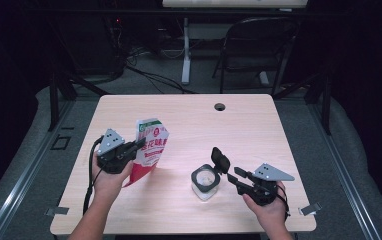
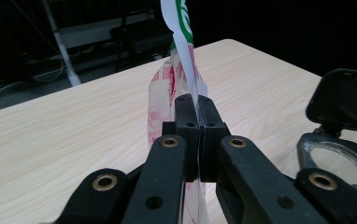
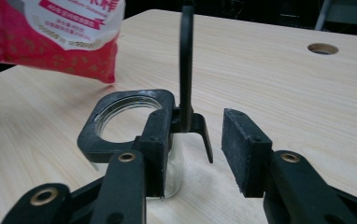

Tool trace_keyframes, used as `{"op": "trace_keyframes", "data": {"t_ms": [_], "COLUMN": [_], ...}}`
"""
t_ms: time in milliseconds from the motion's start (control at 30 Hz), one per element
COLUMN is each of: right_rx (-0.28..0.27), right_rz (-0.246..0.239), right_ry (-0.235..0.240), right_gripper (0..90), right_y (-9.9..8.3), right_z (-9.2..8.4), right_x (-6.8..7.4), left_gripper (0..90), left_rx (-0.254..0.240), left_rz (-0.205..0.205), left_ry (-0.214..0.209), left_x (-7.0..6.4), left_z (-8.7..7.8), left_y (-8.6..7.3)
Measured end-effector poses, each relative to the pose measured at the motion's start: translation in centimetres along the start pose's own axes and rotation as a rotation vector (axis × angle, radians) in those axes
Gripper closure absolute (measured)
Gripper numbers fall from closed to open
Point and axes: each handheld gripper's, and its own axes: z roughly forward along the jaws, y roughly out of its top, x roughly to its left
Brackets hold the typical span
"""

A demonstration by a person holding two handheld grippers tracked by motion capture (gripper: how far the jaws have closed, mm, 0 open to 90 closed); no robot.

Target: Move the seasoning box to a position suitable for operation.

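Two hands come in from the near edge. Left gripper (image 1: 140, 143) is clamped on the red and white bag (image 1: 149, 150), held up at the left. Right gripper (image 1: 231, 174) has its jaws apart beside the jar (image 1: 205, 183), whose black lid (image 1: 221, 160) stands open.

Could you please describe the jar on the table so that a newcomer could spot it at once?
On the wooden table, look toward the near edge, just left of the right gripper. The clear jar stands there, its black flip lid raised, unlike the red-and-white bag.

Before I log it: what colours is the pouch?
Red and white, green at the top; the pouch shows best in the high view.
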Motion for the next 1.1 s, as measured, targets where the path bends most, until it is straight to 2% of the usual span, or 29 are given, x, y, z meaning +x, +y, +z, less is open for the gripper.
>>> {"op": "trace_keyframes", "data": {"t_ms": [200,367,600,900,1100], "right_rx": [-0.003,-0.014,-0.021,-0.032,-0.038], "right_rz": [-0.016,0.002,0.018,0.009,-0.011], "right_ry": [0.011,0.035,0.069,0.108,0.138], "right_gripper": [66.6,67.8,70.9,72.9,72.8], "right_y": [0.6,0.9,1.3,2.2,3.0], "right_z": [-0.5,-0.6,-0.7,-0.9,-0.9], "right_x": [0.3,0.2,0.5,1.5,2.3], "left_gripper": [90.0,90.0,90.0,90.0,90.0], "left_rx": [0.009,0.012,0.011,0.017,0.012], "left_rz": [0.019,0.031,0.011,0.004,-0.024], "left_ry": [-0.039,-0.067,-0.106,-0.168,-0.21], "left_x": [-1.0,-1.5,-1.6,-2.5,-3.1], "left_z": [0.8,1.2,0.8,0.4,0.2], "left_y": [0.1,-0.2,-0.7,-1.9,-3.1]}}
